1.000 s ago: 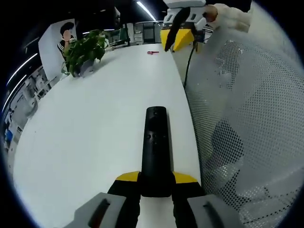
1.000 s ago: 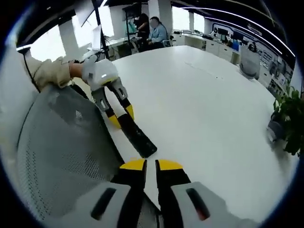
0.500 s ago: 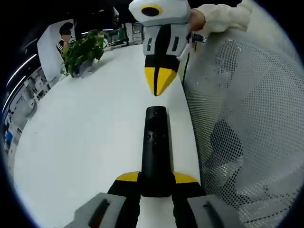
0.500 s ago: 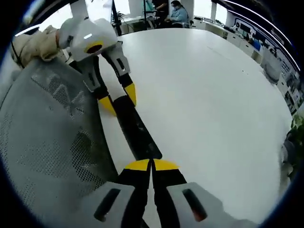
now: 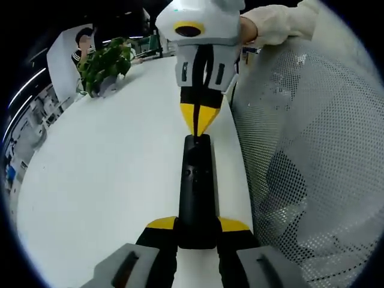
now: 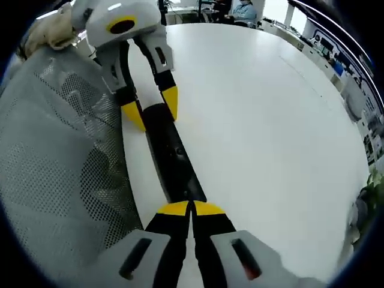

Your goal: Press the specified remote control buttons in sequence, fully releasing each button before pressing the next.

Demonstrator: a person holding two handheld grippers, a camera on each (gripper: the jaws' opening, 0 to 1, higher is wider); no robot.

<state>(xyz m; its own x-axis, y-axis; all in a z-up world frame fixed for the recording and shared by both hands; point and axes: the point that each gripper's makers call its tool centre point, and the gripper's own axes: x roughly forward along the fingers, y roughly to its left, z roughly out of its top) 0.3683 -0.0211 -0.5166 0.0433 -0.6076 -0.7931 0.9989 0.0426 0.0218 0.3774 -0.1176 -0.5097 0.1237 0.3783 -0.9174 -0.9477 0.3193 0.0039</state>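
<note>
Now the left claw (image 5: 197, 231) holds the black remote (image 5: 197, 192) by its near end, at the bottom centre of the left gripper view, with one yellow tip on each side of it. The remote lies along the white surface (image 5: 108, 162), close to the edge on the right, where a grey mesh chair back (image 5: 306, 150) stands. The right claw (image 5: 198, 123) comes in from the top centre of this view; its jaws are pressed together, and the yellow point meets the far end of the remote. Half a second ago this point was a little above the remote, with white surface between them; one second ago it was far at the top.

From the right gripper view the right claw (image 6: 191, 208) sits at the bottom centre, closed, with its tips on the remote (image 6: 171, 156). The left claw (image 6: 151, 108) grips the other end, upper left. A plant (image 5: 105, 63) stands at the upper left of the left gripper view.
</note>
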